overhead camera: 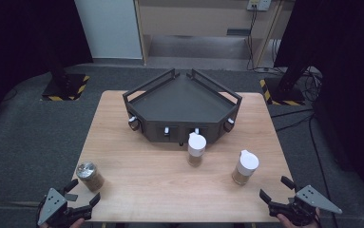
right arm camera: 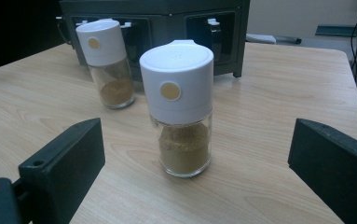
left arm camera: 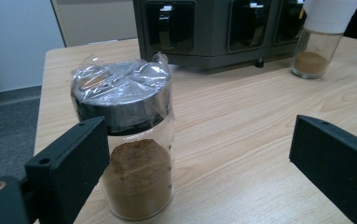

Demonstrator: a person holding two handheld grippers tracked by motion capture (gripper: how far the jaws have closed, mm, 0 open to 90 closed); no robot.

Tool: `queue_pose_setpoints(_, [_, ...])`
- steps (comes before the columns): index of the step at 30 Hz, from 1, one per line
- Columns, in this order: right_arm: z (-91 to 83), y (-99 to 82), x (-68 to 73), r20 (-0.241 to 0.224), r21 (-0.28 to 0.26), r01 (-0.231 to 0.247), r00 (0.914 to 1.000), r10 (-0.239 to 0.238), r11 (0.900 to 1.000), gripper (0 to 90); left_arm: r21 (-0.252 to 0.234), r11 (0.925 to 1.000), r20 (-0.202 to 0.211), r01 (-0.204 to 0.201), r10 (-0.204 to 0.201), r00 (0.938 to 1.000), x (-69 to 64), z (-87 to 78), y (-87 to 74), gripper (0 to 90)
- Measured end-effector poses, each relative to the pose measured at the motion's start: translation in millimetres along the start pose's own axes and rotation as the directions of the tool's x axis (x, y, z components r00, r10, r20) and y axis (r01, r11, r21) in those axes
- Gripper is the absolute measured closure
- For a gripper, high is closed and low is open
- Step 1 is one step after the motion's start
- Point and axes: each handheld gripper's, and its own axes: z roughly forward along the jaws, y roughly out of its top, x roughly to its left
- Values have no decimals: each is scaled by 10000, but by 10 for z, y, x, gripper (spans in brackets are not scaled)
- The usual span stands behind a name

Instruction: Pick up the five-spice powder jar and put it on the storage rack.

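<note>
A dark grey angular rack stands at the back middle of the wooden table. Two white-capped spice jars hold brown powder: one just in front of the rack, the other nearer the right front. A glass jar with a foil-wrapped dark lid sits at the front left. My left gripper is open just short of that jar. My right gripper is open, with the nearer white-capped jar ahead of its jaws and the other jar beyond.
The rack's front wall has small hooked slots facing me. Bare wood lies between the jars. Dark floor surrounds the table; stands with yellow-black striped bases sit at the back left and right.
</note>
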Motion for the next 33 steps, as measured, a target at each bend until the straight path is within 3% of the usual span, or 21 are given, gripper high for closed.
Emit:
queue_pose_setpoints(24, [5,-4,-12,-60,-47,-91,9999,91,9999,36,-228,9996,290,179,-172,9994,25,-42,-13,37])
queue_pose_setpoints(33, [13,-1,-17,-80,-2,-155,9998,155,9999,36,-138,9999,324,-52,57,9995,-4,-59,65,37])
